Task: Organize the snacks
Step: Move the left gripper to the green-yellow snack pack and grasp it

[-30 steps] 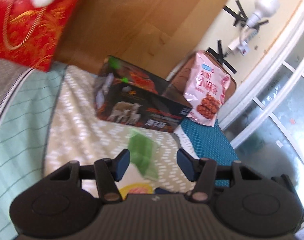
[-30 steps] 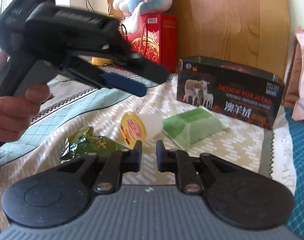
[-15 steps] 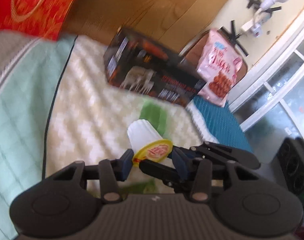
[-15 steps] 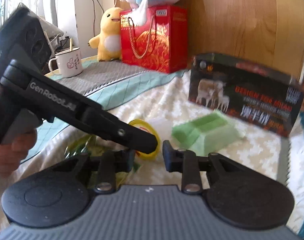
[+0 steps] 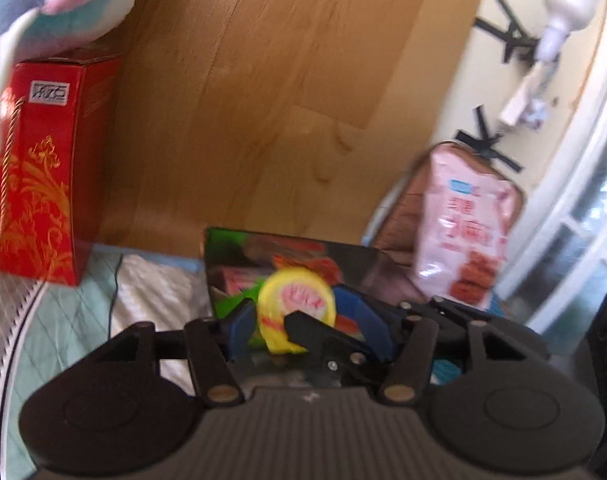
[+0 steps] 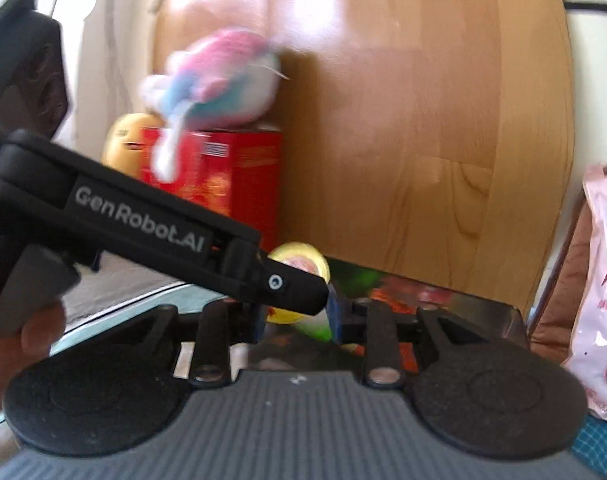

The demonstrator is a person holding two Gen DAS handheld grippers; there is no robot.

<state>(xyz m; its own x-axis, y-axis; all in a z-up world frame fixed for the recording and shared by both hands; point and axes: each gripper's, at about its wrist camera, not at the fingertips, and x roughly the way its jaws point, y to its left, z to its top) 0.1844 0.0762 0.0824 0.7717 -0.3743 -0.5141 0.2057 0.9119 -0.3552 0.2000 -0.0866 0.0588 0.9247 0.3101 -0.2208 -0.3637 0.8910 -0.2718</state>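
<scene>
Yellow-lidded plastic jelly cup (image 5: 295, 312) sits between my left gripper's (image 5: 303, 320) just-widened blue pads, over the dark open carton (image 5: 367, 268) holding red and green packets; my right gripper (image 6: 299, 316), also widening, flanks it.

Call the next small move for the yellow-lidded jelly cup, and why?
Probably finish opening so it drops: the yellow-lidded plastic jelly cup hangs between the left gripper and right gripper, whose jaws have just been opening, over the open dark cardboard box.
</scene>
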